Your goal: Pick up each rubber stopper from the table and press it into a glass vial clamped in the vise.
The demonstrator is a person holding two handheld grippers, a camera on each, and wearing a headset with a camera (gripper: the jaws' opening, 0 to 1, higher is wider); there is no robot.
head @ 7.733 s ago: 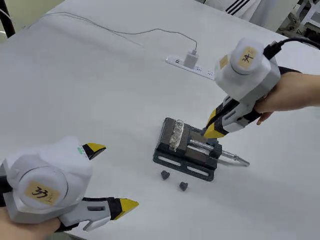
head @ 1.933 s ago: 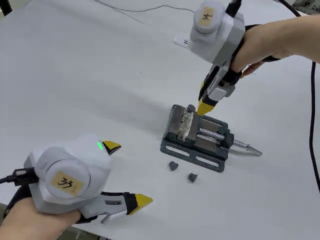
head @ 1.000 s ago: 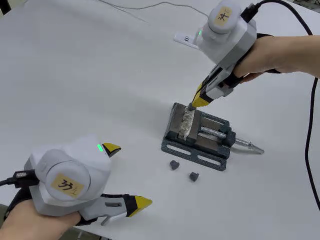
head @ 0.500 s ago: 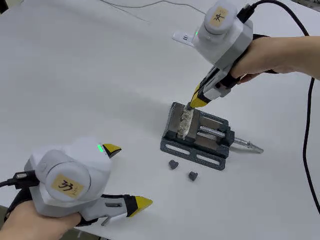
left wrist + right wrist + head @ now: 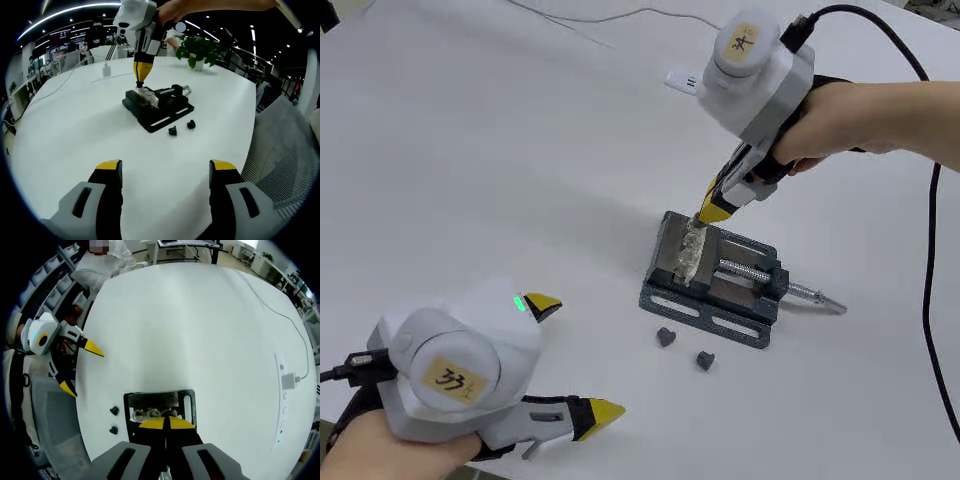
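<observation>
left gripper (image 5: 573,356): low at the near left of the table (image 5: 500,140), held in a hand. Jaws stand wide apart with nothing between them. Well apart from the vise.
left stopper (image 5: 666,337): dark rubber, lying on the table just in front of the vise's base.
right stopper (image 5: 705,360): same kind, beside the first, a little nearer the person. Neither is touched by a gripper.
glass vials (image 5: 688,250): clear, side by side in a row, clamped between the vise jaws.
vise (image 5: 740,300): dark, flat on the table, with its screw handle pointing right.
right gripper (image 5: 710,213): comes down steeply from the upper right, held in a hand. Yellow tips are closed together and rest on the far end of the vial row. Right gripper view shows no gap between the tips. Whether a stopper sits under them: cannot tell.
power strip (image 5: 682,80): white, at the table's far edge behind the right gripper.
</observation>
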